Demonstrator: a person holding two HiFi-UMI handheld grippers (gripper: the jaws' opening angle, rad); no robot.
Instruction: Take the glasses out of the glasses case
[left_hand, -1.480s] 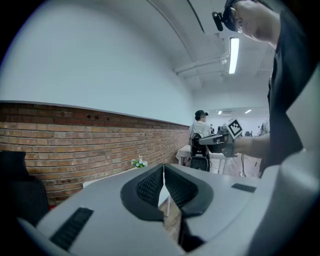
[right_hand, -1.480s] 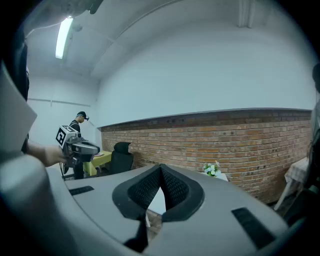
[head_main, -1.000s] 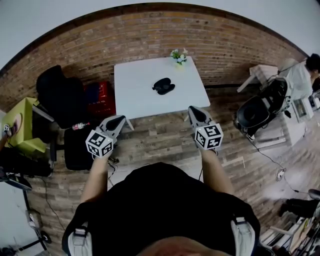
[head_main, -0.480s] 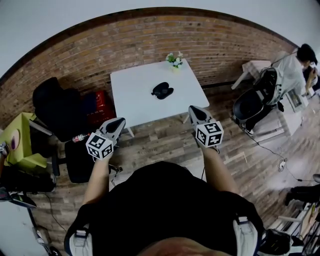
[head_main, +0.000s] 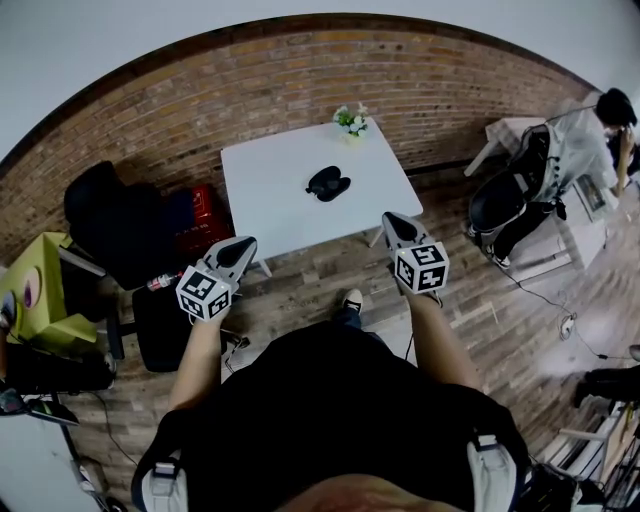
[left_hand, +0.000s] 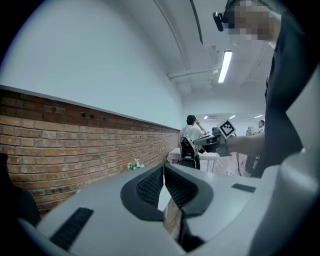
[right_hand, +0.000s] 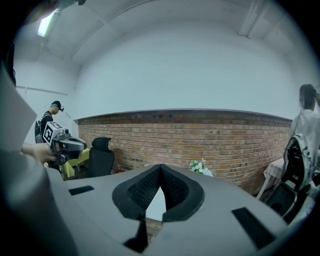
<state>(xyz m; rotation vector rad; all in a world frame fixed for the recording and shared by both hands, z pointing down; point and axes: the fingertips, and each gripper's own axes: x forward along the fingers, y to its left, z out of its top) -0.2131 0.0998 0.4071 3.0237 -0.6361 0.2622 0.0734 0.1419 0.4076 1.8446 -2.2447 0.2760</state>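
- Glasses case (head_main: 328, 183): dark, lying on the white table (head_main: 275, 195), roughly mid-top. Open or closed can't be told at this size, and the glasses themselves can't be made out.
- Left gripper (head_main: 240, 247): just short of the table's near left corner, over the wooden floor (head_main: 320, 275), well apart from the case. Jaws are together at the tips with nothing between them (the left gripper view shows only a sliver of tabletop through the slot below the tips).
- Right gripper (head_main: 394, 222): just short of the table's near right corner, also well apart from the case. Jaws are closed tip to tip, empty.
- Both grippers point toward the table.
- Small bunch of flowers (head_main: 351, 117): on the table's far edge, beyond the case.
- Brick wall (head_main: 200, 110): runs behind the table.
- Black office chair (head_main: 110, 205) and red box (head_main: 200, 208): left of the table, by the wall.
- Yellow-green box (head_main: 40, 270): further left of the table, past the office chair.
- Second person in a white top (head_main: 590, 140): right of the table, well apart from it, beside another black chair (head_main: 510, 210).
- Shoe (head_main: 352, 299): on the floor on the table's near side, between the two grippers.
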